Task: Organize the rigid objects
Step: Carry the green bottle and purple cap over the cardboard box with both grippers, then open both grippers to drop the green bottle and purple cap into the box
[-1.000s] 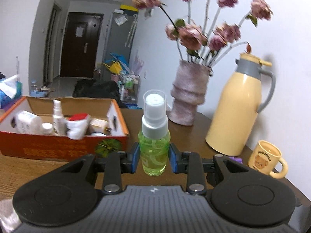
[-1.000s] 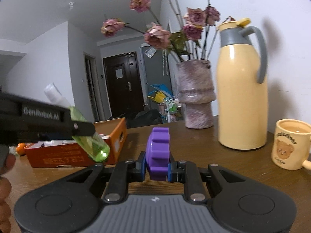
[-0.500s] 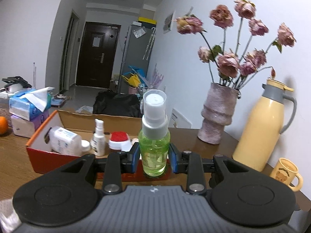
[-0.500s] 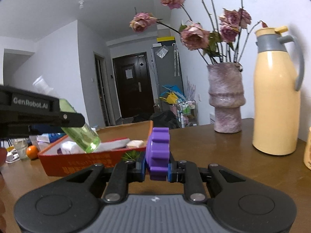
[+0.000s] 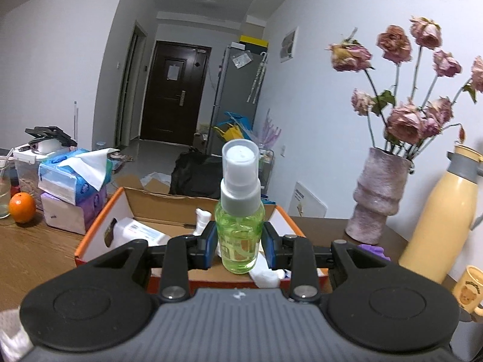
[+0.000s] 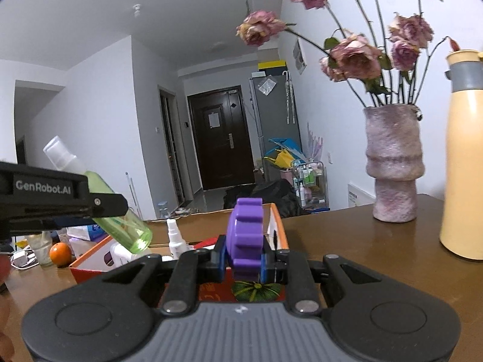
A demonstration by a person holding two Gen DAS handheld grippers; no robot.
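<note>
My left gripper (image 5: 240, 246) is shut on a green spray bottle (image 5: 240, 229) with a clear cap, held upright above the near side of an orange cardboard box (image 5: 99, 226). The box holds white bottles and tubes. My right gripper (image 6: 244, 261) is shut on a purple gear-shaped piece (image 6: 245, 238), held just before the box's right front corner (image 6: 276, 226). The left gripper and the green bottle (image 6: 126, 226) show at the left of the right wrist view, over the box.
A pink vase of dried roses (image 5: 380, 193), a yellow thermos (image 5: 440, 220) and a bear mug (image 5: 469, 291) stand at the right by the wall. Tissue packs (image 5: 72, 181), an orange (image 5: 21, 207) and a glass stand left of the box. All rest on a wooden table (image 6: 377, 250).
Both grippers have moved left and up toward the box with their objects held. The box now lies directly beneath and ahead of the green bottle; the vase and thermos have shifted right.
</note>
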